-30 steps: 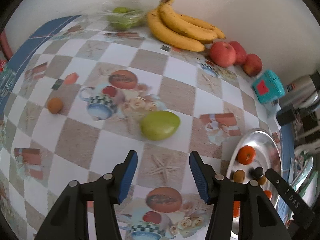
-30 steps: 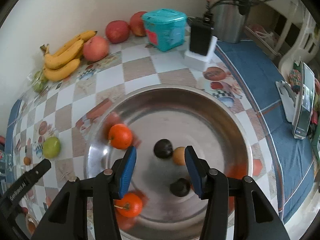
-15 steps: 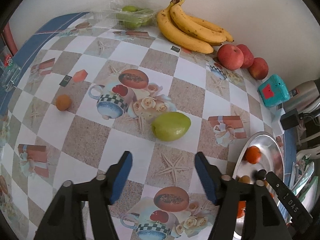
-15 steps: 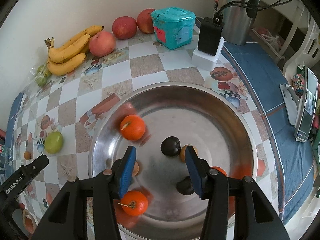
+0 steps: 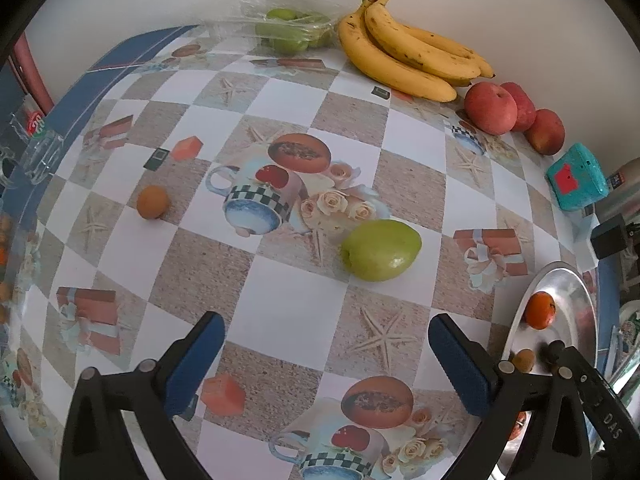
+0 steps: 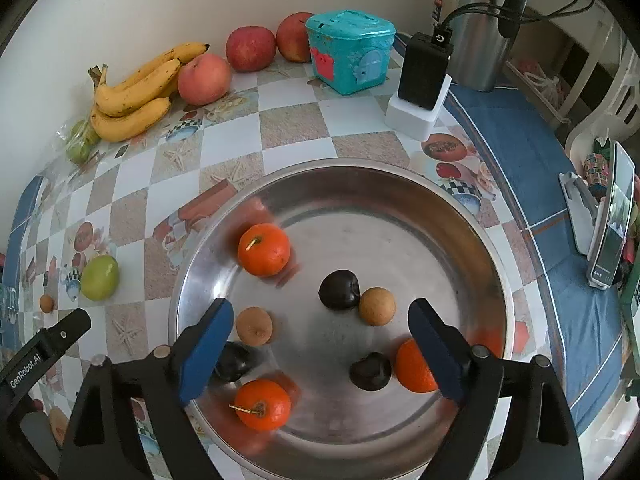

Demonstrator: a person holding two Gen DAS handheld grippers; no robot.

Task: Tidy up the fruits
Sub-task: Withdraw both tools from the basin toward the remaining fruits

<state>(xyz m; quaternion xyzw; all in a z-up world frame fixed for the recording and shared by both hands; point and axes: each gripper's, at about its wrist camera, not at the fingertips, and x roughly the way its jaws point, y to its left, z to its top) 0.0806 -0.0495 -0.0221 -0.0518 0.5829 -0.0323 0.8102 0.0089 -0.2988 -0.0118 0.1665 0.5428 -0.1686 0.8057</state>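
We judge the task partly done: the steel tray (image 6: pixel 472 216) already holds oranges and small fruits, while the green fruit (image 5: pixel 380 250), a small brown fruit (image 5: pixel 153 202), bananas (image 5: pixel 404 58) and apples (image 5: pixel 490 109) remain on the table (image 5: pixel 288 308). The jaws of the left gripper (image 5: pixel 326 354) and right gripper (image 6: pixel 320 340) are opening, with nothing held between them.

Metal bowl (image 6: pixel 476 232): polished steel, mirror-bright, smears orange reflections of the fruit on its wall. Tablecloth (image 5: pixel 280 304): smooth printed sheet with a faint sheen (looks like vinyl; cannot confirm). Tangerines (image 6: pixel 263 255): glossy, finely pitted peel. Dark plums (image 6: pixel 339 289): smooth, dull shine. Small brown fruits (image 6: pixel 253 325): matt, rough-looking skin. Green mango (image 5: pixel 381 249): smooth, waxy. Bananas (image 5: pixel 408 56): matt peel, brown flecks. Clear bag (image 5: pixel 280 28): thin crinkled plastic film. Teal box (image 6: pixel 349 51): glossy moulded plastic. Flask (image 6: pixel 476 20): brushed metal. Gripper pads (image 6: pixel 206 342): matt blue, rubbery; frames matt black plastic.
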